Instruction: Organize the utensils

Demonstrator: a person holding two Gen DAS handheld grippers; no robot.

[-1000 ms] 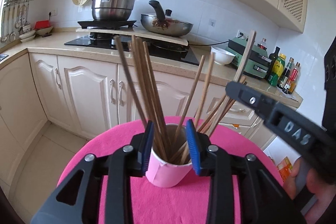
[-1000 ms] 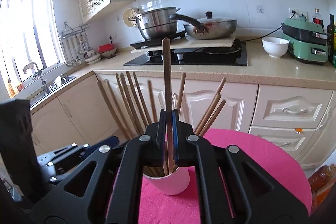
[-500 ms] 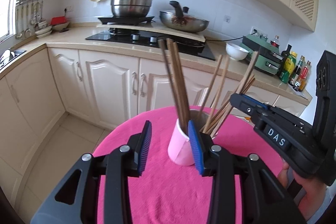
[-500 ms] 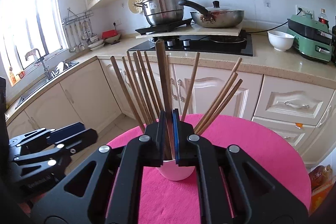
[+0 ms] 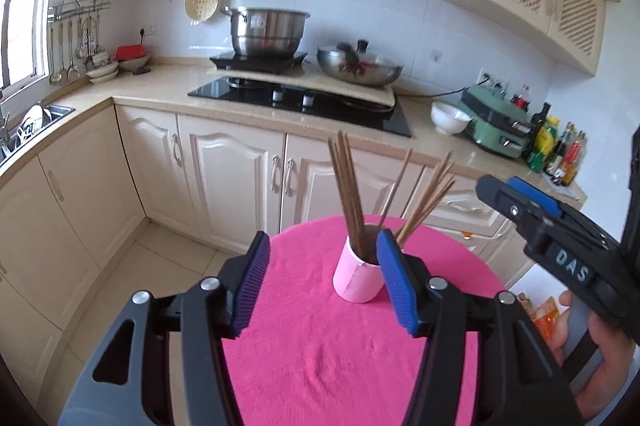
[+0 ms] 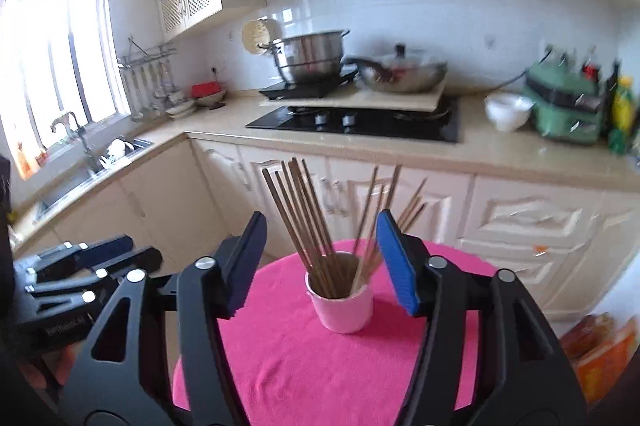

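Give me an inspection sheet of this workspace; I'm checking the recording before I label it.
Surface: round table under a pink cloth, slightly wrinkled, otherwise bare.
Job's things: pink cup upright on the cloth, holding wooden chopsticks that fan out of it.
Clutter: nothing seen on the cloth.
Grippers: left gripper and right gripper both with jaws opening, nothing gripped; the cup shows between the jaws but farther off.
Cables: one dark cord on the counter behind the green appliance.
Surroundings: kitchen counter with hob, steel pot, wok, white bowl, bottles, sink.
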